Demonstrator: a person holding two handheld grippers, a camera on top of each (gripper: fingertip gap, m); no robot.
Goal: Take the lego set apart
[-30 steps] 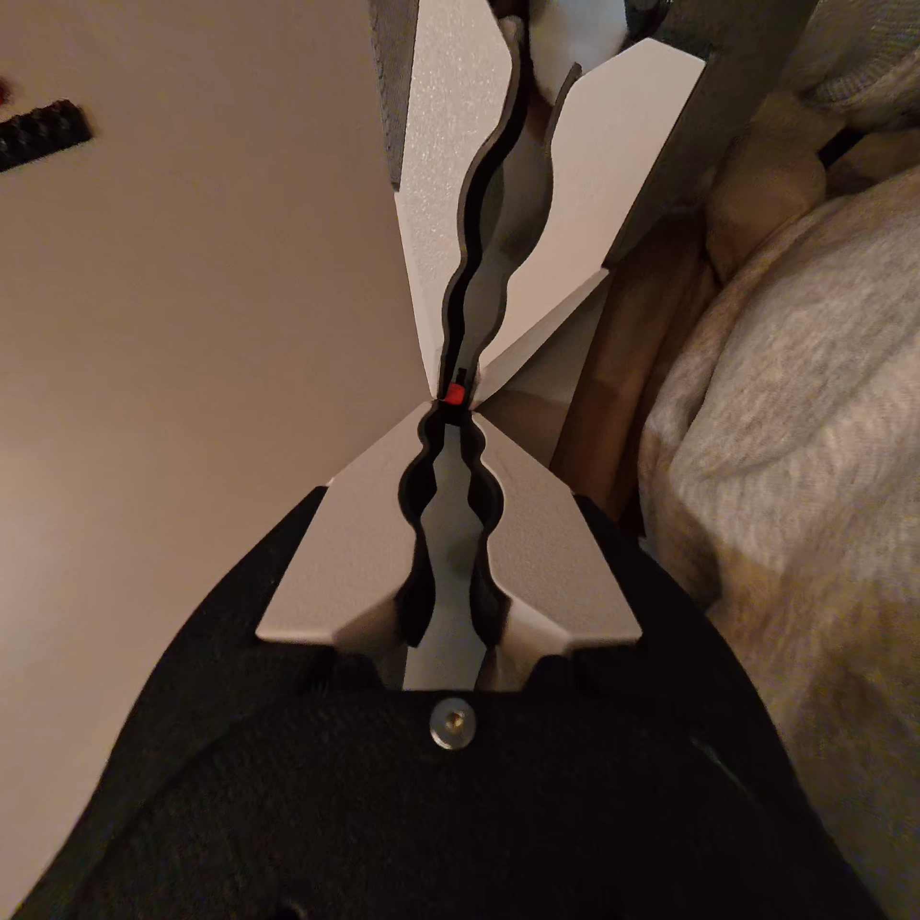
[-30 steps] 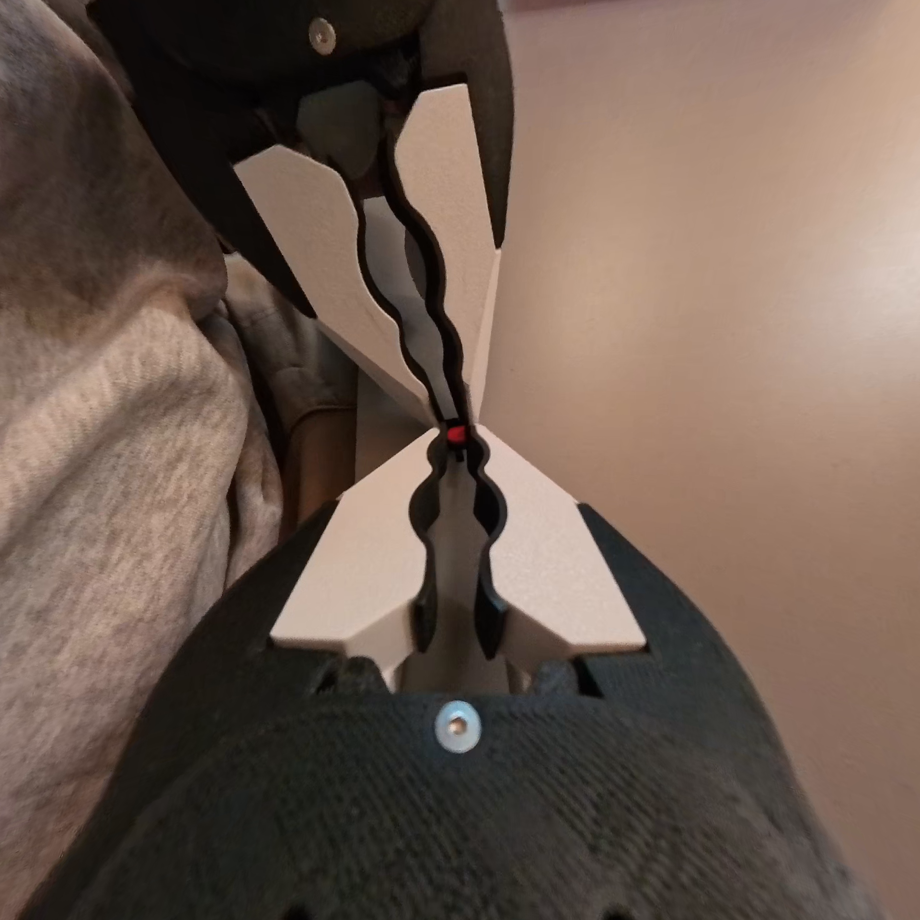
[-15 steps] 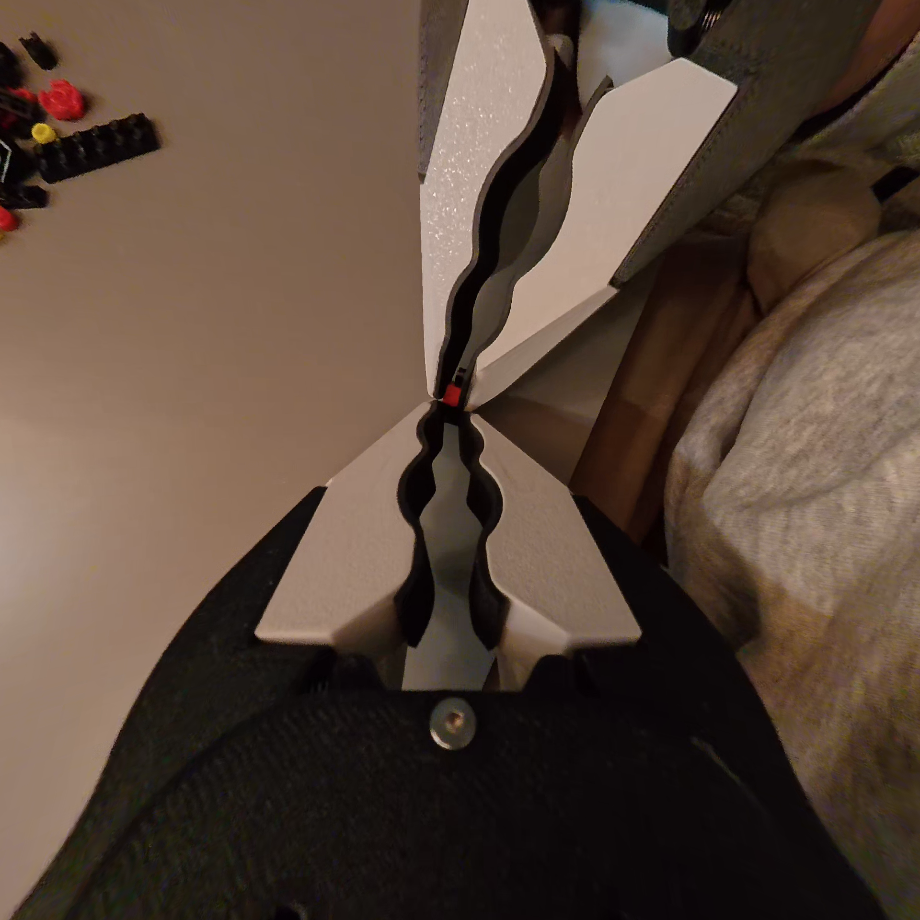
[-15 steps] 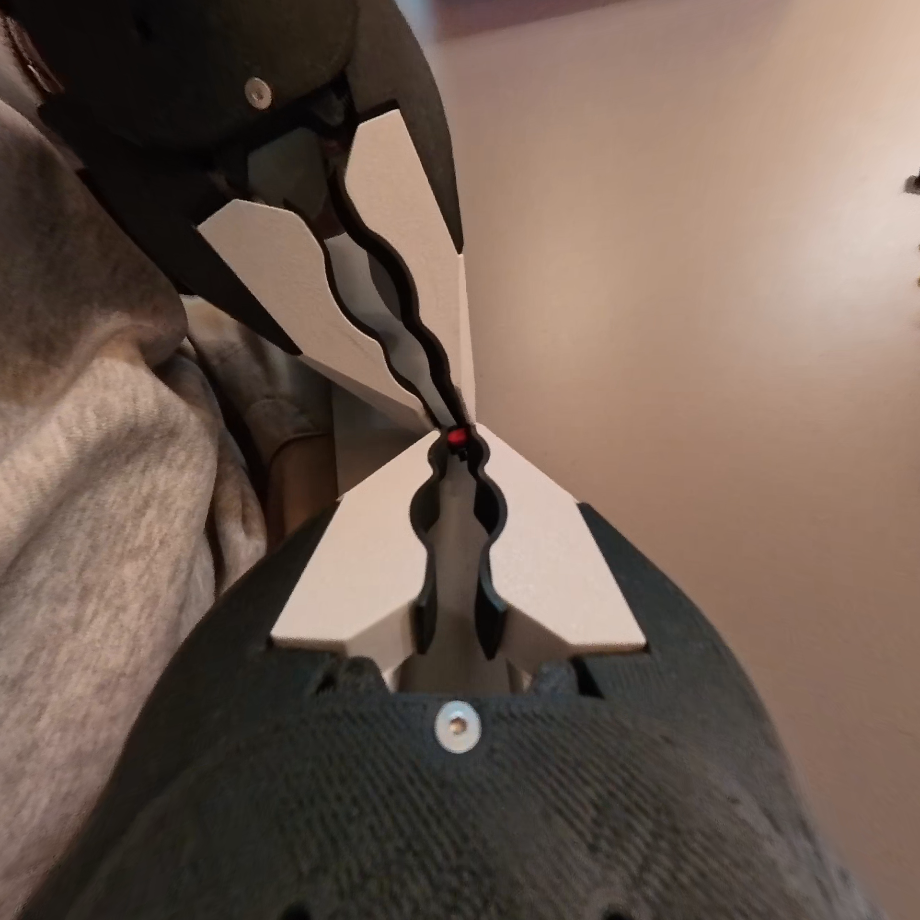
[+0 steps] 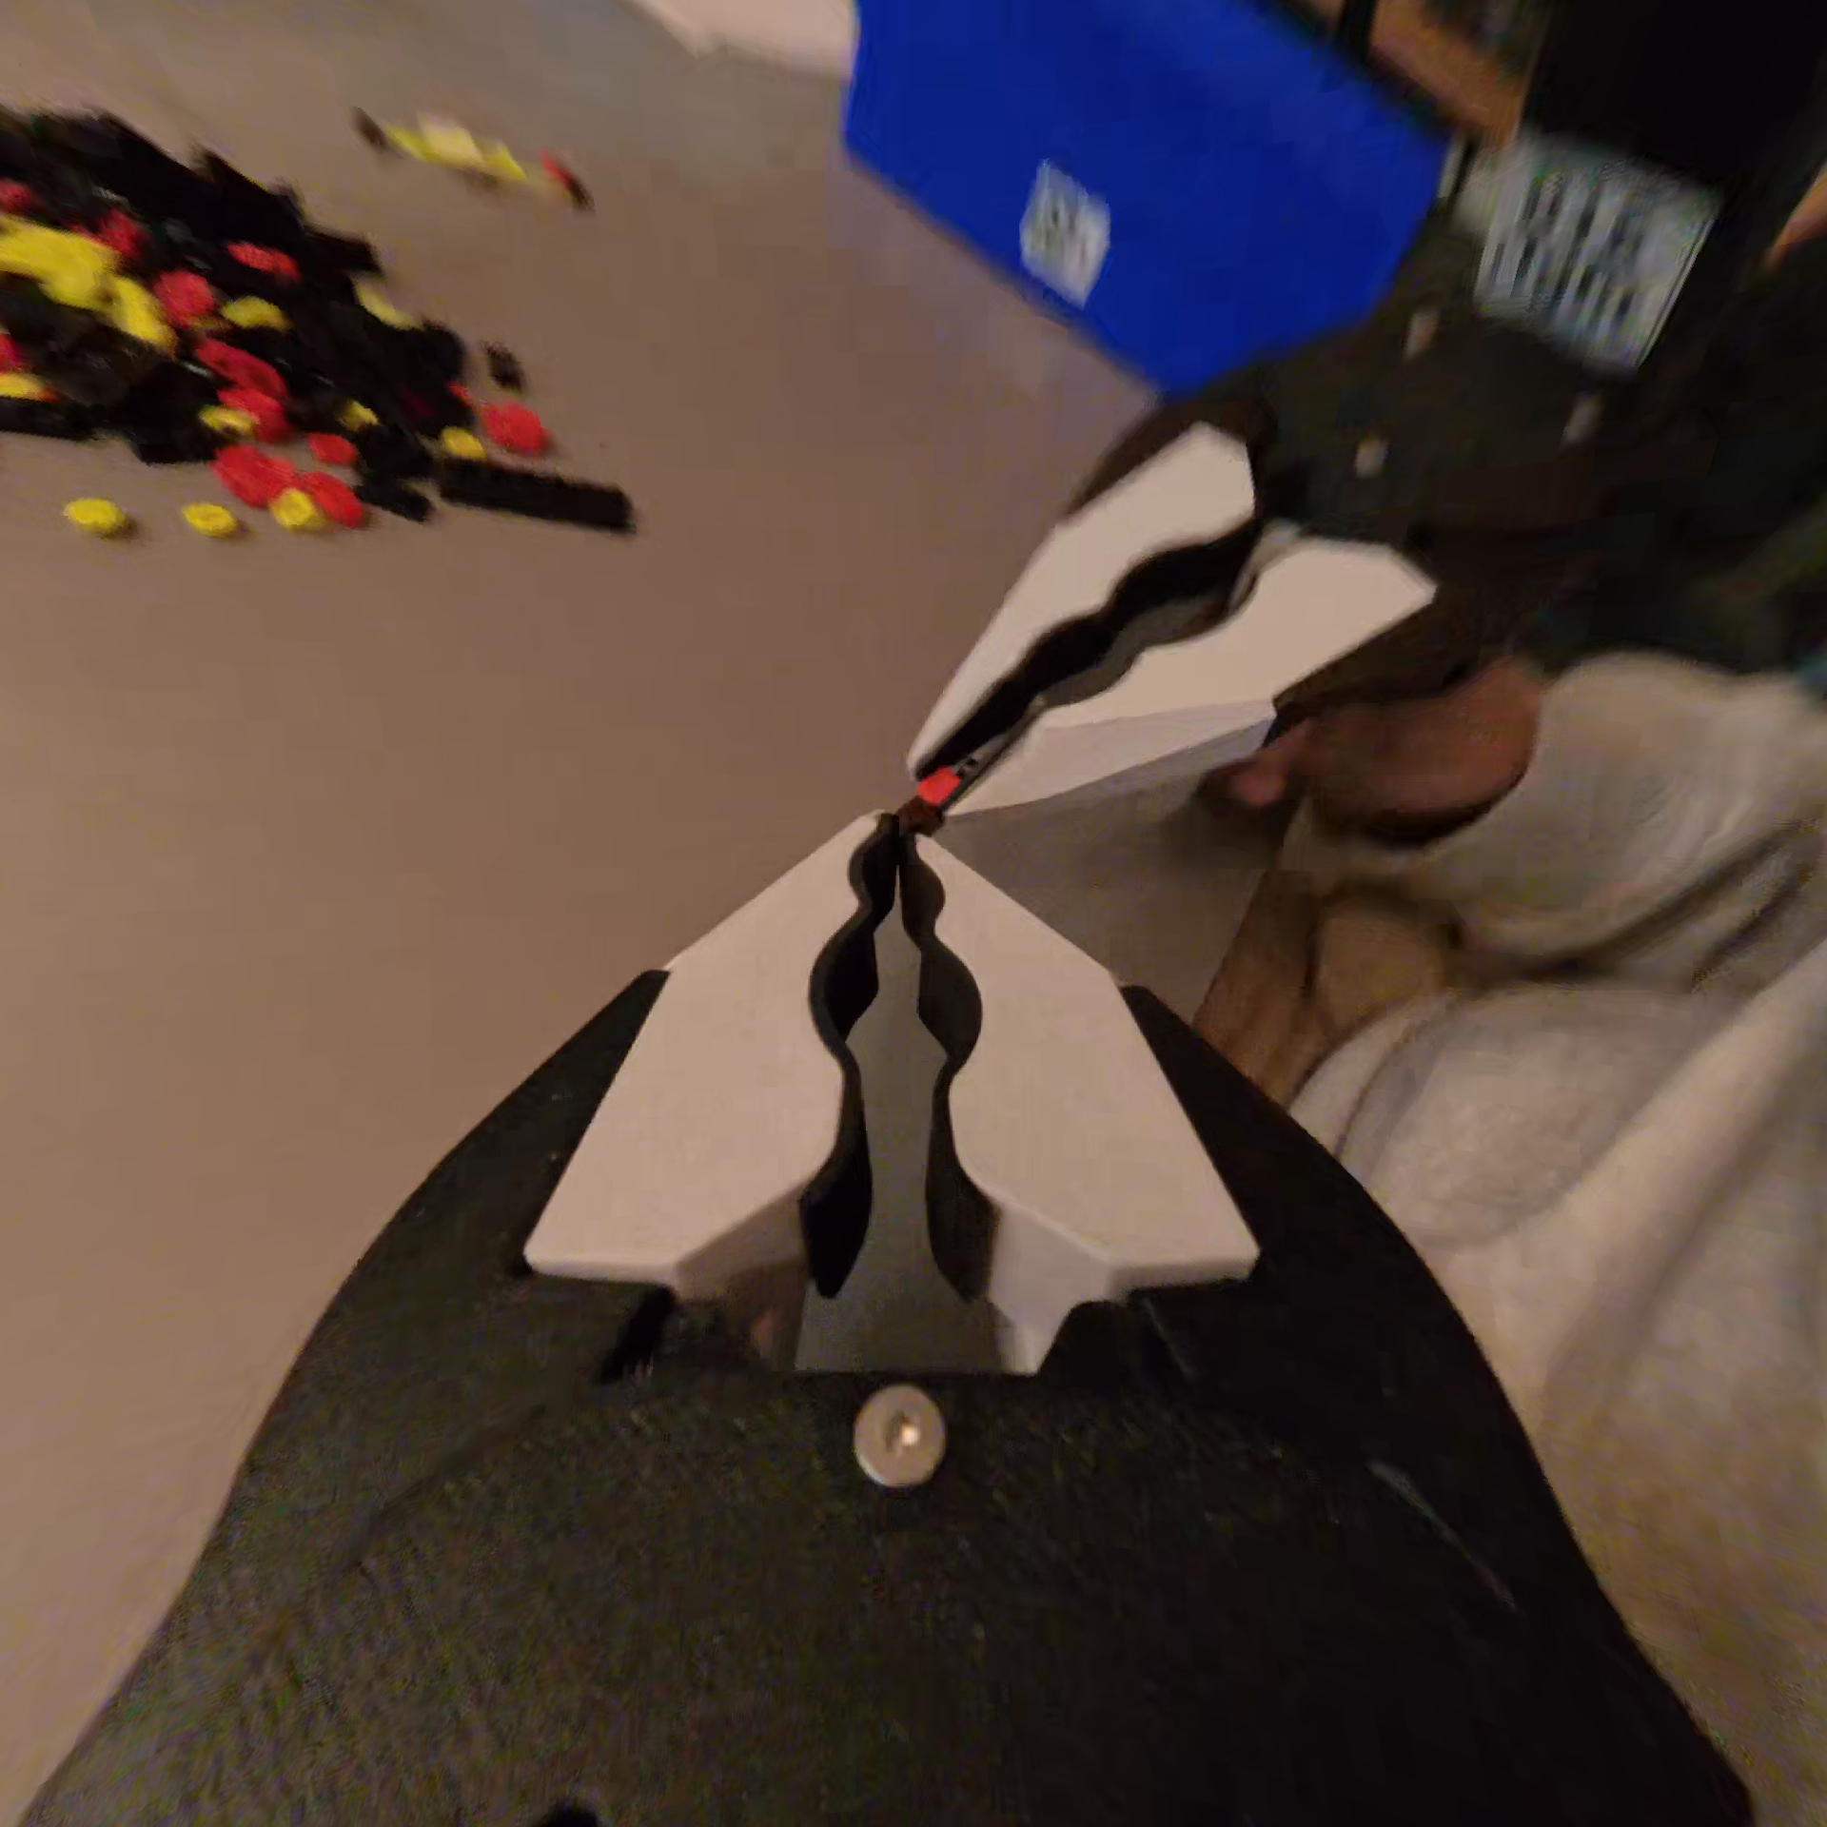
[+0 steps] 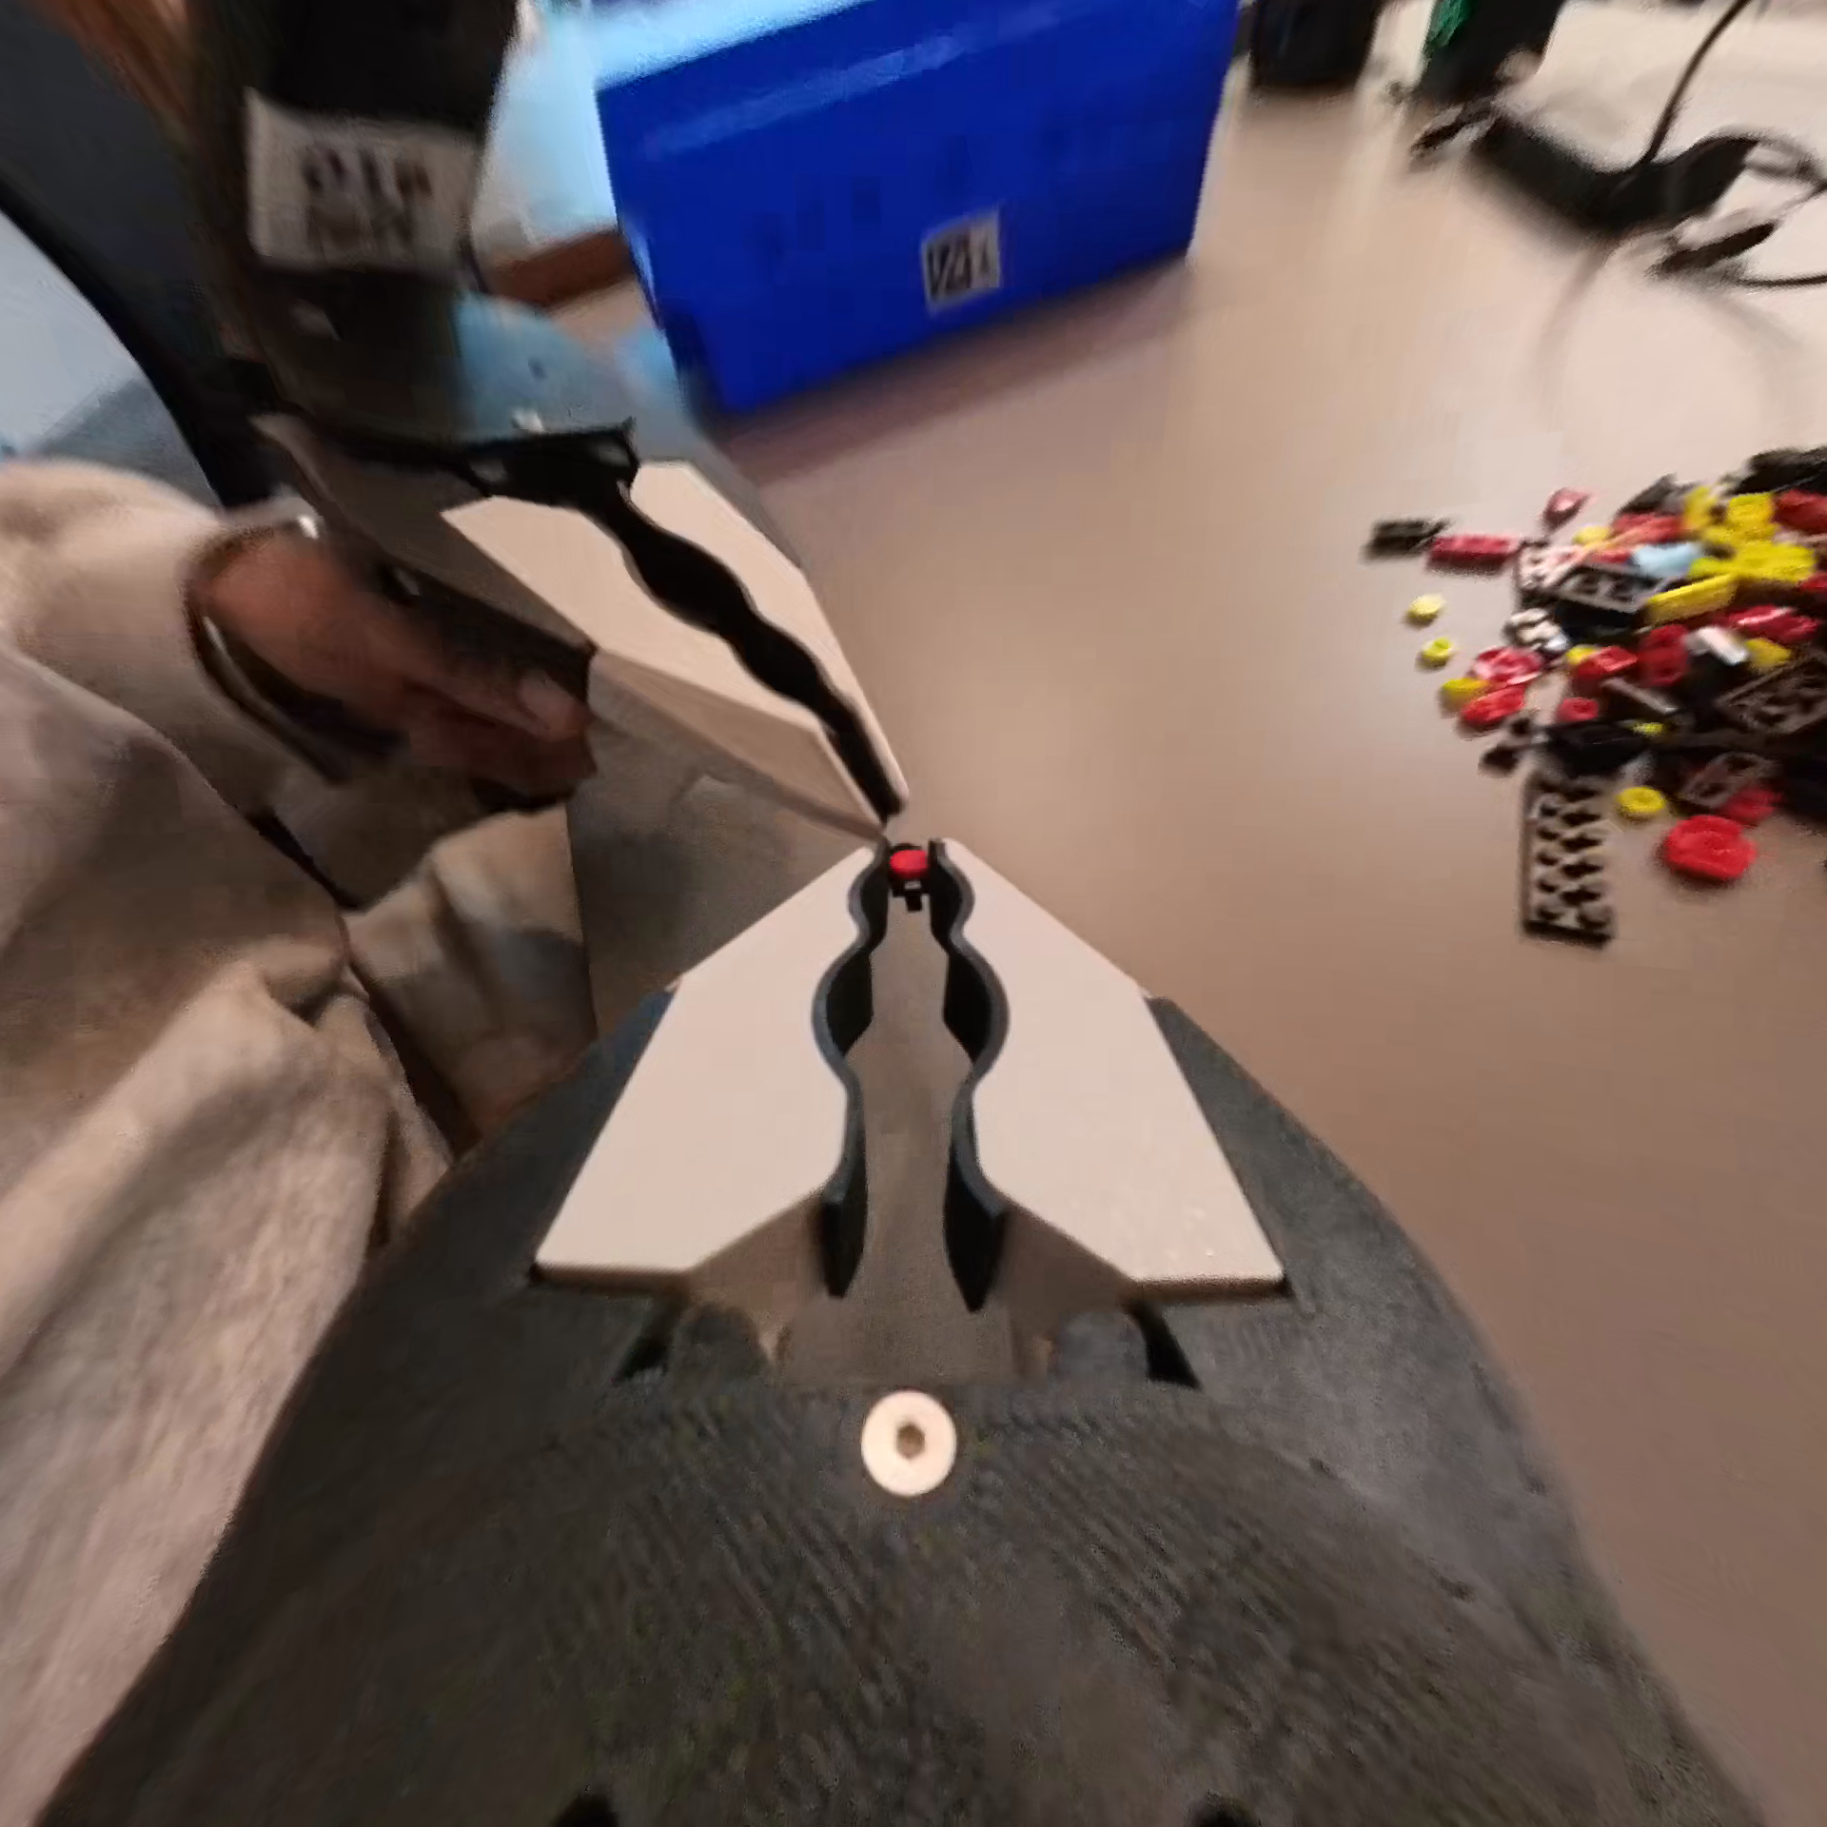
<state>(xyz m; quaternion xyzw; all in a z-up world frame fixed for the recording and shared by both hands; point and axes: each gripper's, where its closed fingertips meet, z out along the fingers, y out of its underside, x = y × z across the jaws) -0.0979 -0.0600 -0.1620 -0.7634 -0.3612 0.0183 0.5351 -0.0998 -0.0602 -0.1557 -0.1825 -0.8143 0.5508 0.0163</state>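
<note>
R gripper (image 6: 905, 858) jaws pinch red stud (image 6: 906, 862) — L gripper (image 5: 898, 828) tip-to-tip.

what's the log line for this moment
left tool: shut, tips near red piece | right tool: shut on red piece | brick pile: loose on table | blue bin: behind

The worktop (image 6: 1236, 890) is a smooth, matt, beige-brown surface, evenly and warmly lit, with a faint sheen. A blue box (image 6: 910, 188) with a small pale label on its side stands at the far edge; the left wrist view shows it as well (image 5: 1137, 178). Black cables (image 6: 1621, 188) lie on the surface at the far right, well apart from the box. Both views are motion-blurred, so finer background detail cannot be resolved.
</note>
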